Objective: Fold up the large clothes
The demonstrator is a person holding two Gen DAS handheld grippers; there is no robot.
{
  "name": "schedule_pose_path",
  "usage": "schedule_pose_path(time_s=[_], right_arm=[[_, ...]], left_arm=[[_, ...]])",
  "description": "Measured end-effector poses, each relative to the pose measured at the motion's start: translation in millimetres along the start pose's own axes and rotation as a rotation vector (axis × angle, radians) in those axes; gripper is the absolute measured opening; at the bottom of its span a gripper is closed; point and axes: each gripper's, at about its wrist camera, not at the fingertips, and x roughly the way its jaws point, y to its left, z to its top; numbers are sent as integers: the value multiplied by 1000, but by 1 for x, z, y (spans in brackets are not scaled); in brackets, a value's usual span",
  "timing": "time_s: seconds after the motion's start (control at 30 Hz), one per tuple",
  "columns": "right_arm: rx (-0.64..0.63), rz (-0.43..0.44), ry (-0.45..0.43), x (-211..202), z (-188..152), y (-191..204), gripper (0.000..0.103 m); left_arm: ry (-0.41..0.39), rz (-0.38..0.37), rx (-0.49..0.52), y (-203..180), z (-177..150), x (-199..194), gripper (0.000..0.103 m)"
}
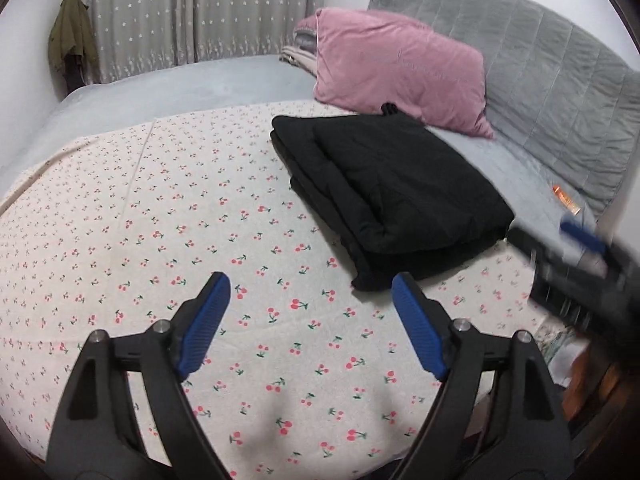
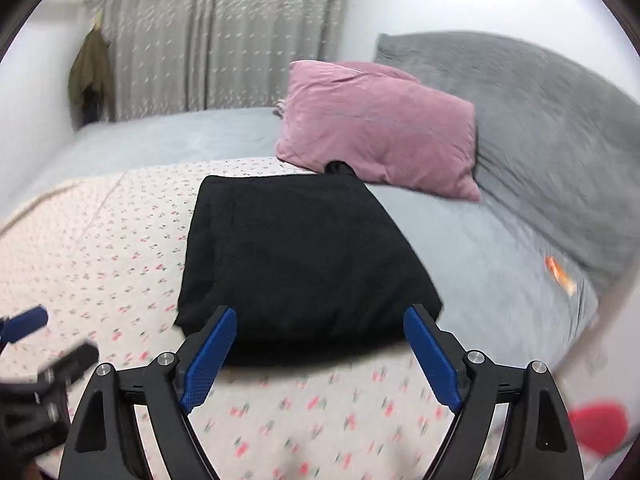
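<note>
A: From the left wrist camera, what do you see?

B: The left gripper (image 1: 311, 292) has its blue pads spread wide with nothing between them. Under it is only the cherry-print sheet (image 1: 168, 216). The folded black garment (image 1: 384, 184) lies on that sheet ahead and to the right, a flat, layered stack, well clear of the pads.

A: What is around it?

B: A pink pillow (image 1: 400, 68) sits just behind the garment, touching its far edge or nearly so; I cannot tell which. A grey quilted headboard cover (image 1: 540, 72) runs behind the pillow. At the right edge the right gripper (image 1: 580, 248) shows as a blur.

A: And the right wrist camera?

B: This view is smeared. The right gripper (image 2: 320, 324) is also wide open and holds nothing. The black garment (image 2: 304, 256) lies just beyond its fingertips; the pads do not press on it. The pillow (image 2: 380, 128) lies behind it on the grey bedspread (image 2: 480, 248). A small orange object (image 2: 560, 276) lies on the bedspread to the right. The left gripper (image 2: 24, 324) shows blurred at the left edge.
</note>
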Motion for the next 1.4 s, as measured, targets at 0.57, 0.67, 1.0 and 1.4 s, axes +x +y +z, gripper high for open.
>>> schedule_pose_path(time_s=[0.57,0.67,1.0,1.4], right_arm=[[172,17,39,-39,-64,-7,91],[160,-8,29,-47,-67,-4,92],[105,-39,9,-40,-68,2,102],[151,9,27,-29,-67,0,103]], left_arm=[[-48,-59,104,-19,-26,-23,91],[2,-83,119,-21,-29,-20,95],[-41,-21,129,-22,-33,-18,102],[-60,-3,119,-13,-33,-15,102]])
